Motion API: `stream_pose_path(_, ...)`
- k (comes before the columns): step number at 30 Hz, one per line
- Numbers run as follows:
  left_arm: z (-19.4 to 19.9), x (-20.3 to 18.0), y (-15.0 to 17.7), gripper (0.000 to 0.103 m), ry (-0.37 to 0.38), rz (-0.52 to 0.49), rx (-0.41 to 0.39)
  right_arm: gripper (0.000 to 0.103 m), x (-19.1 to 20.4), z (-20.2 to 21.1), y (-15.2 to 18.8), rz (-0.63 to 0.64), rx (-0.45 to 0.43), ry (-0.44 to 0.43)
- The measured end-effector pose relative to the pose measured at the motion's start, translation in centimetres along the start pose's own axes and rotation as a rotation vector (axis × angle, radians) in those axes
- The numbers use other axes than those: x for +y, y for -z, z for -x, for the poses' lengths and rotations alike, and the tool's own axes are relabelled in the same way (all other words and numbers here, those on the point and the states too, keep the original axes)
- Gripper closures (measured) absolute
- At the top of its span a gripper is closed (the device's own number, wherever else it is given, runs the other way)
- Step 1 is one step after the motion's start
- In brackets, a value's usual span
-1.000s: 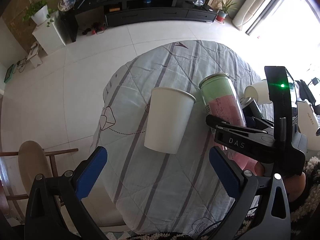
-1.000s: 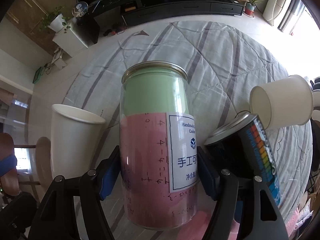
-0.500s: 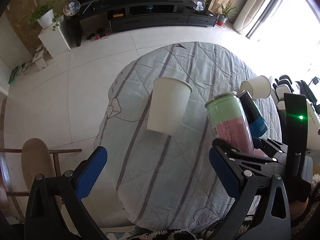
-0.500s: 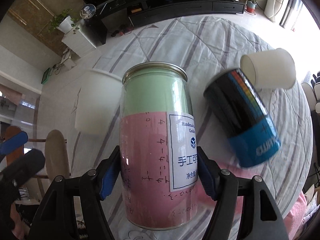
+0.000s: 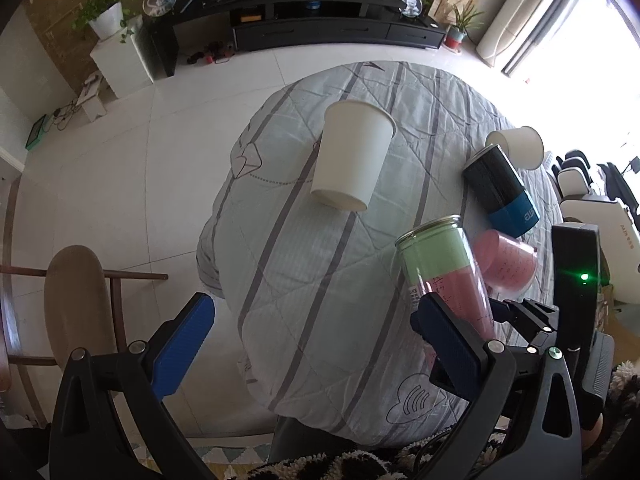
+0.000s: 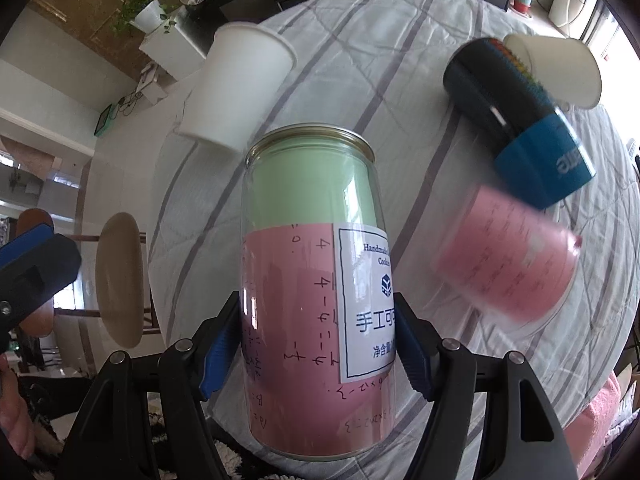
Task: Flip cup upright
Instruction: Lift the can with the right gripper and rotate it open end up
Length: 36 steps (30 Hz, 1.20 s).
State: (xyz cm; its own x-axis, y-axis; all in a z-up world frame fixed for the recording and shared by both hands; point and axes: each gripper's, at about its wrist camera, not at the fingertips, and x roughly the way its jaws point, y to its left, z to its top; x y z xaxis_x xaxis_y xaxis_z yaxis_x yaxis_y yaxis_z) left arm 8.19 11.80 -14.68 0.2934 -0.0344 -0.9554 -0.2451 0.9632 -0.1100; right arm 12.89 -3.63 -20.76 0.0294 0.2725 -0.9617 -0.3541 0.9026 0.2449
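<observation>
The right tongs (image 6: 320, 344) are clamped on a clear jar (image 6: 316, 280), their blue pads pressed against its two sides low on the pink part of its lining, with the green part and the metal rim pointing away from them. In the left wrist view the same jar (image 5: 444, 268) leans over the near right part of the surface (image 5: 320, 288), which is covered by a grey striped cloth. The left tongs (image 5: 312, 344) are spread wide and hold nothing, hanging above the near edge of the surface.

Just right of the jar lies a pink cup (image 6: 508, 256), blurred. Farther right a black and blue cup (image 6: 520, 120) lies on its side, and behind it a small white cup (image 6: 560, 68), also on its side. Far left stands a large white paper cup (image 6: 236, 84), well apart from both tongs.
</observation>
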Motion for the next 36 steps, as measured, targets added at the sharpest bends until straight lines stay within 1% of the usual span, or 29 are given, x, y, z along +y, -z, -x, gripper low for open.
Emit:
stream_pose_path(1, 0.1, 0.0, 0.2, 0.0, -0.001, 0.003, 0.0, 0.031, 0.4, -0.5, -0.6, 0.001, 0.013, -0.003)
stream_pose_path(4, 0.3, -0.1, 1.0, 0.0, -0.004, 0.008, 0.0, 0.031, 0.7, -1.4, -0.3, 0.0, 0.052, -0.003)
stream_pose_path(5, 0.4, -0.2, 1.2, 0.0, -0.004, 0.01, -0.001, 0.029, 0.8, -1.4, -0.2, 0.004, 0.055, -0.002)
stream_pose_path(6, 0.5, -0.3, 1.4, 0.0, -0.003, 0.011, -0.002, 0.026, 1.1, -1.4, -0.1, 0.01, 0.052, -0.001)
stream_pose_path(7, 0.6, -0.5, 1.6, 0.0, 0.001, 0.013, -0.003, 0.025, 1.3, -1.2, 0.1, 0.018, 0.043, 0.001)
stream_pose_path(10, 0.7, -1.3, 2.0, 0.0, 0.014, 0.012, -0.008, 0.025, 1.5, -0.3, 0.6, 0.041, 0.012, 0.002)
stream_pose_path(13, 0.7, -2.5, 2.2, 0.0, 0.033, 0.006, -0.011, 0.025, 0.8, 1.0, 1.3, 0.034, -0.013, 0.009)
stream_pose_path(17, 0.0, -4.3, 2.1, 0.0, 0.052, 0.013, -0.001, 0.024, -1.5, 3.1, 2.4, -0.013, -0.05, 0.03)
stream_pose_path(20, -0.8, -5.8, 1.8, 0.0, 0.076, 0.002, 0.014, 0.024, -3.1, 4.8, 2.9, -0.067, -0.082, 0.008)
stream_pose_path(23, -1.5, -7.6, 1.5, 0.0, 0.102, -0.011, 0.018, 0.024, -3.8, 6.4, 3.1, -0.095, -0.128, 0.043)
stream_pose_path(25, -2.1, -8.7, 1.0, 0.0, 0.118, -0.017, 0.035, 0.024, -4.6, 7.4, 3.0, -0.112, -0.152, 0.071)
stream_pose_path(27, -2.9, -9.6, 0.6, 0.0, 0.127, -0.019, 0.05, 0.024, -6.7, 8.5, 3.4, -0.136, -0.168, 0.093)
stream_pose_path(30, -4.5, -10.1, -0.2, 0.0, 0.122, 0.012, 0.074, 0.024, -9.6, 10.0, 4.1, -0.166, -0.182, 0.13)
stream_pose_path(32, -6.0, -10.1, -0.8, 0.0, 0.106, 0.055, 0.102, 0.024, -11.0, 10.3, 4.3, -0.19, -0.181, 0.153)
stream_pose_path(36, -8.2, -9.5, -1.5, 0.0, 0.066, 0.124, 0.151, 0.024, -13.2, 9.8, 4.5, -0.228, -0.15, 0.177)
